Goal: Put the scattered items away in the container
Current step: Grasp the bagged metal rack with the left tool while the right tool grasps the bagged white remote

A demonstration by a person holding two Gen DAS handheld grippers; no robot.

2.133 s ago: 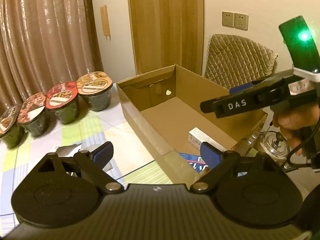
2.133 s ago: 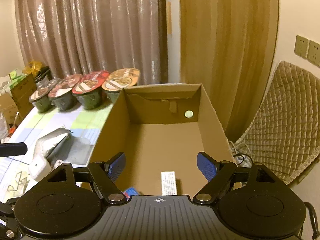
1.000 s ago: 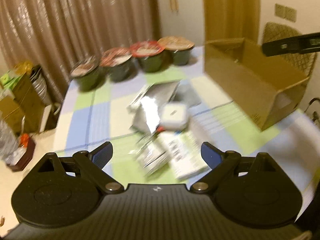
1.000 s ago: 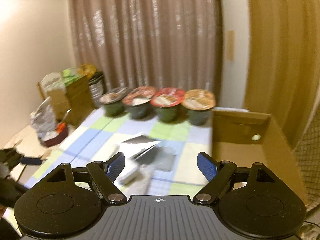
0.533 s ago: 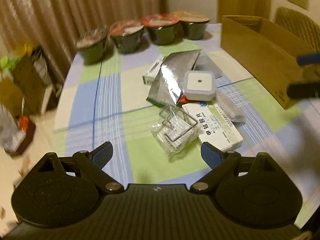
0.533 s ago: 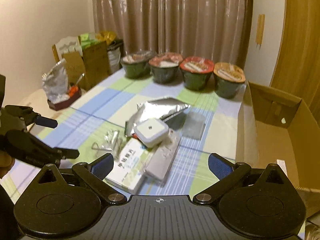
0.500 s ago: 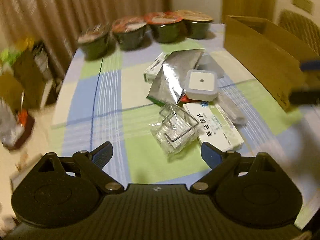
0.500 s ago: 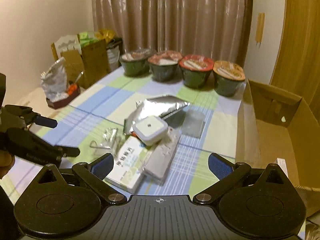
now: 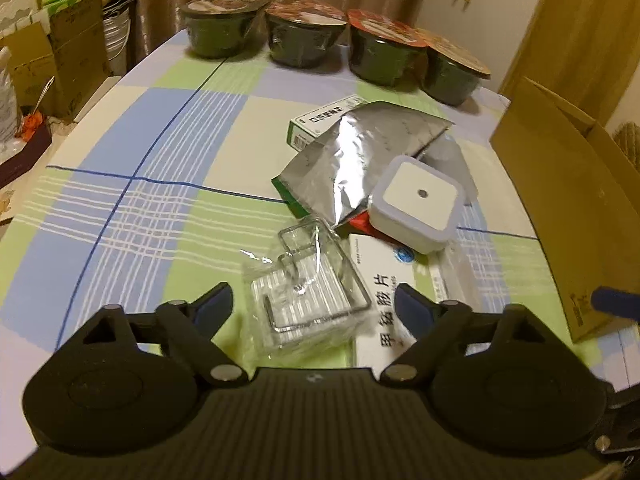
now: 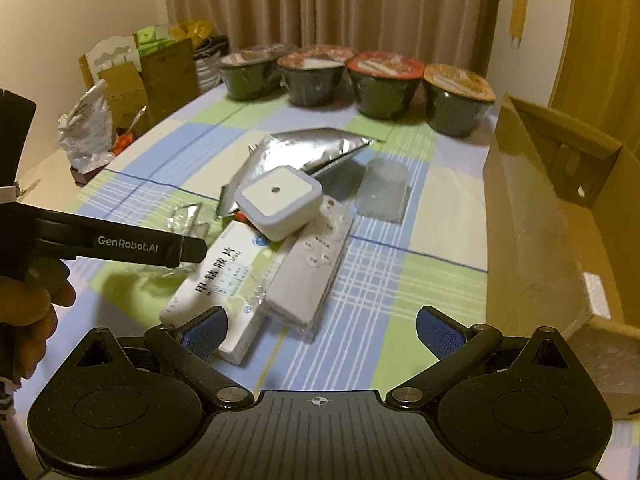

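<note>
Both tongs gape wide, left tongs straddling the light, slippery hook packet; best pinched across its stiff wire.

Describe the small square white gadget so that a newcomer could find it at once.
Start at the checked tablecloth, left of the cardboard box. In the pile there, the square white gadget sits on top, against the silver foil pouch. It alone has rounded corners and a central dark dot.

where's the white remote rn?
In the right wrist view, the white remote lies mid-table ahead of the open right gripper, beside the white medicine box, its far end under the square white device.
</note>
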